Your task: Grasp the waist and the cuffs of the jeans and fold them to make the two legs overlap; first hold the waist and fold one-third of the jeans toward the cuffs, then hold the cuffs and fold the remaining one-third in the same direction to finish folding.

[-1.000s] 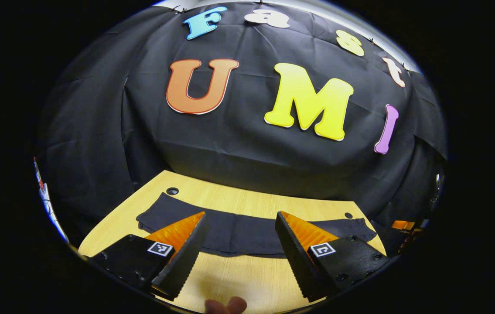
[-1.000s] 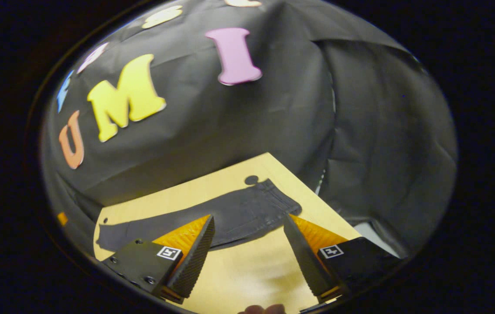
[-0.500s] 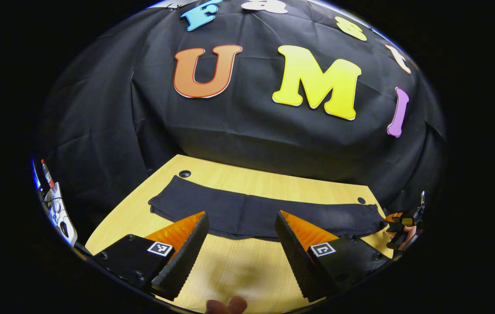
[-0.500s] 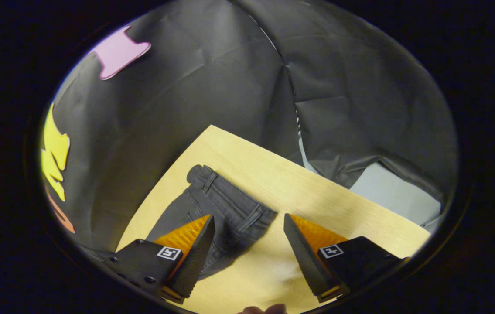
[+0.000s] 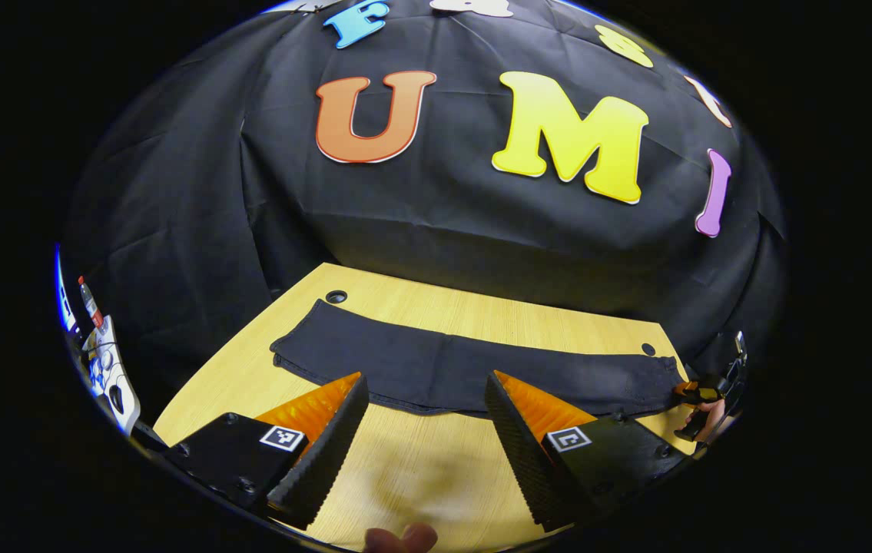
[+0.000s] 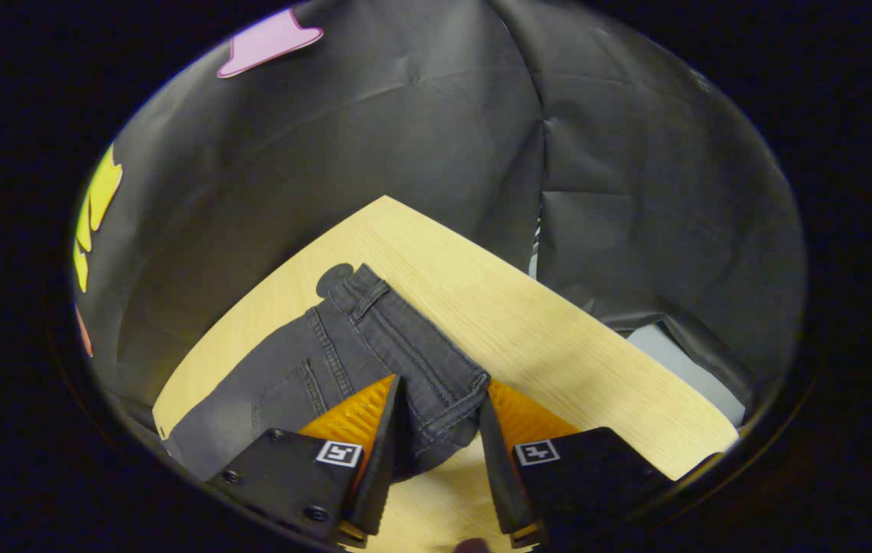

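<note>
Right gripper (image 6: 436, 453) straddles the near corner of the waist (image 6: 420, 361), fingers narrowed but apparently not yet pinching, ready to lift. Left gripper (image 5: 424, 430) hangs wide apart above the jeans (image 5: 474, 372), which lie flat across the table (image 5: 420, 468).

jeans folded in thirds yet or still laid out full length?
Laid out full length. The jeans lie as one flat strip across the table, no end turned over; waist flat between the right gripper fingers.

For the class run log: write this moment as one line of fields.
jeans: flat on table, unfolded | right claw: closing around waist corner, grip unconfirmed | left claw: open, near the legs' edge | fold: not begun
</note>
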A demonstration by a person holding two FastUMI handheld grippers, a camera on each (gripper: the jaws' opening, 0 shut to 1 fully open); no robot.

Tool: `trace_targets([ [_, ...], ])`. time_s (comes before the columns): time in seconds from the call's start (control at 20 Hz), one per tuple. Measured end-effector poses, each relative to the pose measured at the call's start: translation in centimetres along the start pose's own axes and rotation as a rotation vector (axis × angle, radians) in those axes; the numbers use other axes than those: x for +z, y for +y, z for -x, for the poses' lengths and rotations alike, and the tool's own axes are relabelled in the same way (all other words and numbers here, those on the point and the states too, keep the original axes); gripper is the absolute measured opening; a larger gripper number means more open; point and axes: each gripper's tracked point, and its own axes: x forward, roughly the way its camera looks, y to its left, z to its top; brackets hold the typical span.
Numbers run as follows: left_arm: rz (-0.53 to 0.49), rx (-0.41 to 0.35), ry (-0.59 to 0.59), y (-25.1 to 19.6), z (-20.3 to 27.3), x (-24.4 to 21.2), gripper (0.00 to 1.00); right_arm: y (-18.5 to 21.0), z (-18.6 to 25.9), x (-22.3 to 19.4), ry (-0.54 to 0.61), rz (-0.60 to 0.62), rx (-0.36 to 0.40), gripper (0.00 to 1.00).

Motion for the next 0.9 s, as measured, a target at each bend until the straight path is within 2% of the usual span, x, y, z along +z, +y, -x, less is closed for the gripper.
trace_targets([
  [0.2,0.010,0.041,-0.017,2.8,0.5,0.4,0.99,1.2,2.1,1.9,-0.030,0.121,-0.002,0.05],
  [0.25,0.023,0.051,-0.017,3.6,0.4,0.5,0.99,1.8,3.0,2.6,-0.041,0.129,0.006,0.01],
  [0.45,0.071,0.067,-0.040,6.1,0.7,0.8,0.99,6.5,6.5,4.9,-0.115,0.163,0.075,0.01],
  [0.55,0.064,0.074,-0.060,7.3,1.0,0.9,0.99,9.9,8.8,5.8,-0.168,0.246,0.125,0.01],
  [0.65,0.070,0.079,-0.082,8.8,0.9,1.1,0.99,13.9,13.4,5.5,-0.224,0.351,0.181,0.01],
  [0.8,0.095,0.095,-0.101,11.4,0.9,1.1,0.99,22.0,18.6,3.4,-0.293,0.508,0.314,0.01],
  [0.9,0.117,0.110,-0.116,13.7,1.3,1.3,0.99,27.7,21.1,0.4,-0.278,0.540,0.422,0.00],
])
